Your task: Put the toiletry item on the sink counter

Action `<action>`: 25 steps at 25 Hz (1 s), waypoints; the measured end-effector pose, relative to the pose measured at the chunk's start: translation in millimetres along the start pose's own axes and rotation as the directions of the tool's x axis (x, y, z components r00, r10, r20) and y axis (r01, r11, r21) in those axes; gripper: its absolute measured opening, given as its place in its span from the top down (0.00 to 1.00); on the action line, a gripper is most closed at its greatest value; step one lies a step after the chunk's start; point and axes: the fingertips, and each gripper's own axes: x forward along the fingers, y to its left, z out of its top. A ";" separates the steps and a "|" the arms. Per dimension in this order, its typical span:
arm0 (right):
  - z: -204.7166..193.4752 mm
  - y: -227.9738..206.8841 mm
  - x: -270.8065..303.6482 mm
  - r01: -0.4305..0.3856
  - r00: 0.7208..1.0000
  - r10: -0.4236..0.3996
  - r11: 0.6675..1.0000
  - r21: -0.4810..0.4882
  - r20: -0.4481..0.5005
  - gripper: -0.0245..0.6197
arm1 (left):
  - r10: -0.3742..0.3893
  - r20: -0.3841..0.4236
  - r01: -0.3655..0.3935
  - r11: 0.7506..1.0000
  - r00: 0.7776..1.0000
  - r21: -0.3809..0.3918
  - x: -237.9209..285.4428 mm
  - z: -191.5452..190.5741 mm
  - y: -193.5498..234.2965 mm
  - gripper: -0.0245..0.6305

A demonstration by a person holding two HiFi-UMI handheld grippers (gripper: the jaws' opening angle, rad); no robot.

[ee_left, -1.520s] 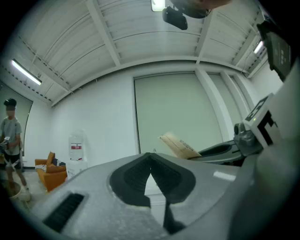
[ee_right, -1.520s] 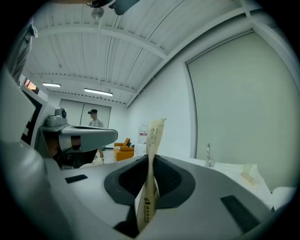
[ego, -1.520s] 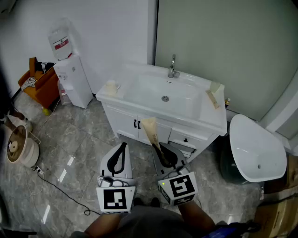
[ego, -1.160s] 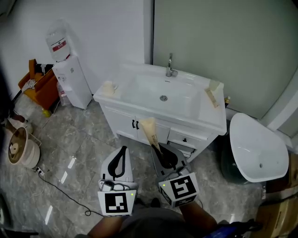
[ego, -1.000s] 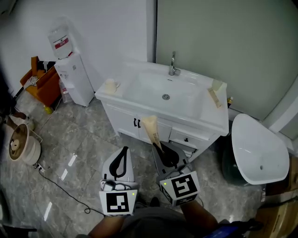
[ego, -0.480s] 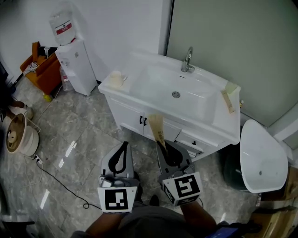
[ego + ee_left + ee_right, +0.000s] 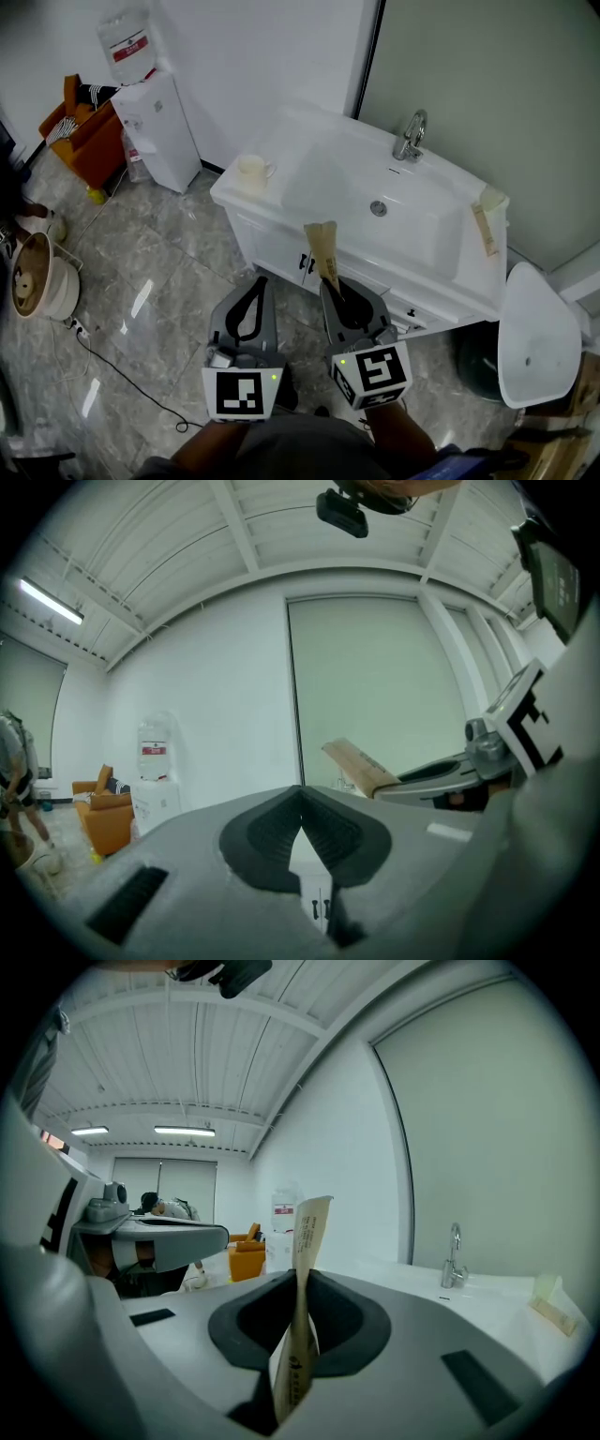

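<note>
A flat beige toiletry tube [image 7: 323, 251] stands upright in my right gripper [image 7: 336, 287], which is shut on its lower end; the same tube [image 7: 307, 1241] rises between the jaws in the right gripper view. My left gripper [image 7: 256, 285] hangs beside it, shut with nothing in it, and the tube [image 7: 361, 766] shows to its right in the left gripper view. Both hover over the floor just in front of the white sink counter [image 7: 246, 195]. The basin [image 7: 379, 208] and faucet [image 7: 410, 138] lie beyond.
A cream cup [image 7: 251, 169] sits on the counter's left end, and another beige tube [image 7: 483, 230] lies on its right end. A toilet [image 7: 539, 333] stands to the right, a water dispenser [image 7: 155, 112] and orange seat [image 7: 70, 131] to the left. A cable [image 7: 112, 361] crosses the floor.
The vanity has shifted right and come nearer in the head view as both grippers moved toward it. The right gripper still holds the tube; the left stays shut.
</note>
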 end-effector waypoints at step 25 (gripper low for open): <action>36.8 -30.3 100.1 0.087 0.996 -0.087 0.996 -0.007 0.037 0.90 | -0.032 0.045 0.032 0.999 0.998 0.008 87.9 19.2 73.6 0.95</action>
